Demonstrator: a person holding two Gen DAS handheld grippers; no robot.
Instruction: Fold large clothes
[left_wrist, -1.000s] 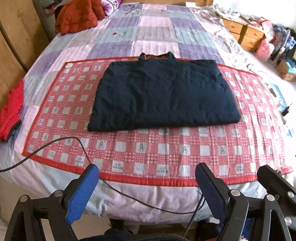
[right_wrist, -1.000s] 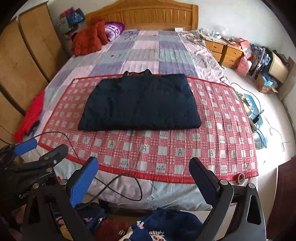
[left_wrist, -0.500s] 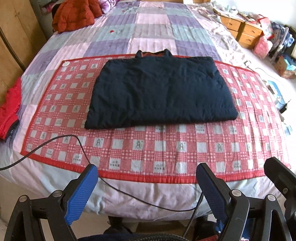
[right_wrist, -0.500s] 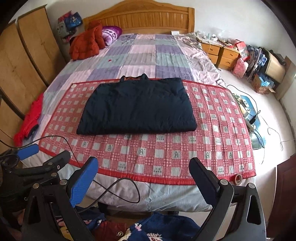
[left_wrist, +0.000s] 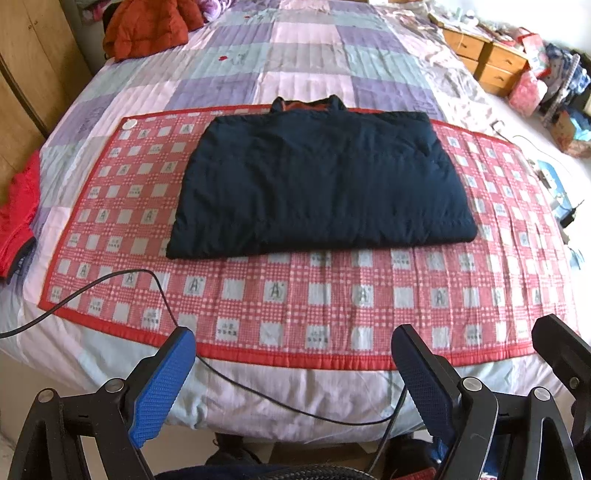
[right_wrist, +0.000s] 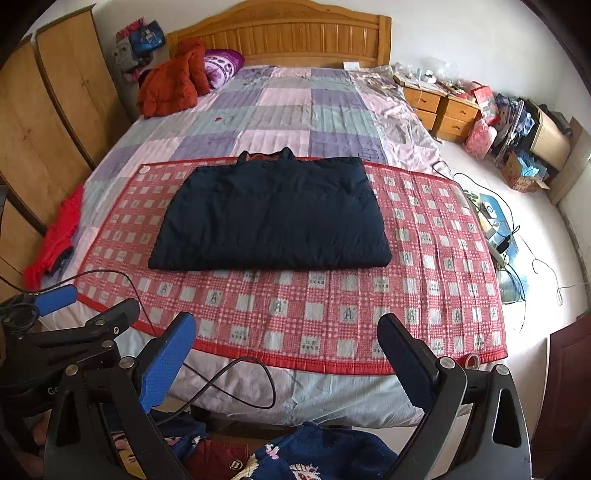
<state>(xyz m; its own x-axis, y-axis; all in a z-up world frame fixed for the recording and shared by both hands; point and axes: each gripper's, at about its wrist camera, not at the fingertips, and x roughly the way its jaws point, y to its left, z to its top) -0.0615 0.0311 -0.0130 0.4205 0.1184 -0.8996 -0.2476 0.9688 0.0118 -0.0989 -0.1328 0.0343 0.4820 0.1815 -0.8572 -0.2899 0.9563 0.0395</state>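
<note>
Under folded jacket (left_wrist: 317, 184), sleeves hidden

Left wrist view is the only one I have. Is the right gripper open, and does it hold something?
Observer: The right gripper is open and empty, short of the bed's near edge.
Operator: Is something on the mat's near right corner? It is hidden from me.
Observer: A small roll of tape lies at that corner of the red checked mat.
Operator: Are other clothes near?
Observer: A dark blue knitted garment shows below the bed's edge.
</note>
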